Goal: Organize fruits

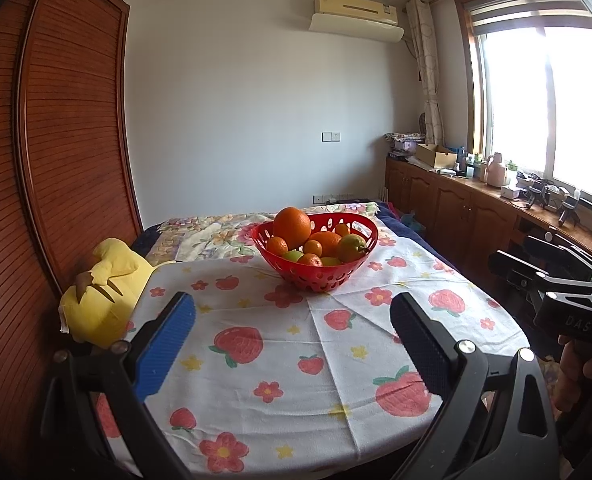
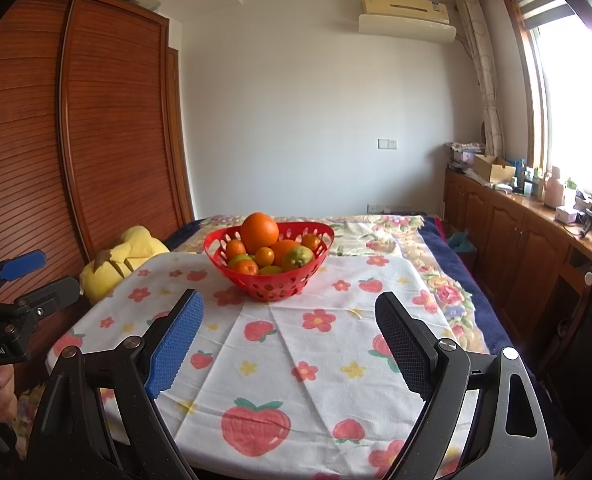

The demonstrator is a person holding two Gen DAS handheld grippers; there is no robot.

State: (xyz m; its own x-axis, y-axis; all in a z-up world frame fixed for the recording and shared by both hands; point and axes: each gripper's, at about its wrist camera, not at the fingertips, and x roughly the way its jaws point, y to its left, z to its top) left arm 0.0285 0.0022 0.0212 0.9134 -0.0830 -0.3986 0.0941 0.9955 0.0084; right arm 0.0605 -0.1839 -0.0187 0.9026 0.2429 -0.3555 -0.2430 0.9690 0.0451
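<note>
A red perforated basket [image 1: 351, 276] [image 2: 274, 286] stands on the strawberry-print cloth [image 1: 280, 352] [image 2: 296, 344]. It holds a large orange [image 1: 292, 227] [image 2: 259, 233] on top, several small oranges and a greenish-yellow fruit [image 1: 351, 247] [image 2: 297, 257]. My left gripper [image 1: 292, 312] is open and empty, held near the cloth's front, short of the basket. My right gripper [image 2: 288, 312] is open and empty, also short of the basket. Each gripper shows at the edge of the other's view: the right one [image 1: 551, 276], the left one [image 2: 28, 280].
A yellow plush toy [image 1: 104, 288] [image 2: 124, 260] lies at the cloth's left edge by a wooden wardrobe [image 1: 72, 152]. A floral bedspread [image 2: 435, 248] lies under the cloth. A low wooden cabinet [image 2: 515, 232] with clutter runs under the window at right.
</note>
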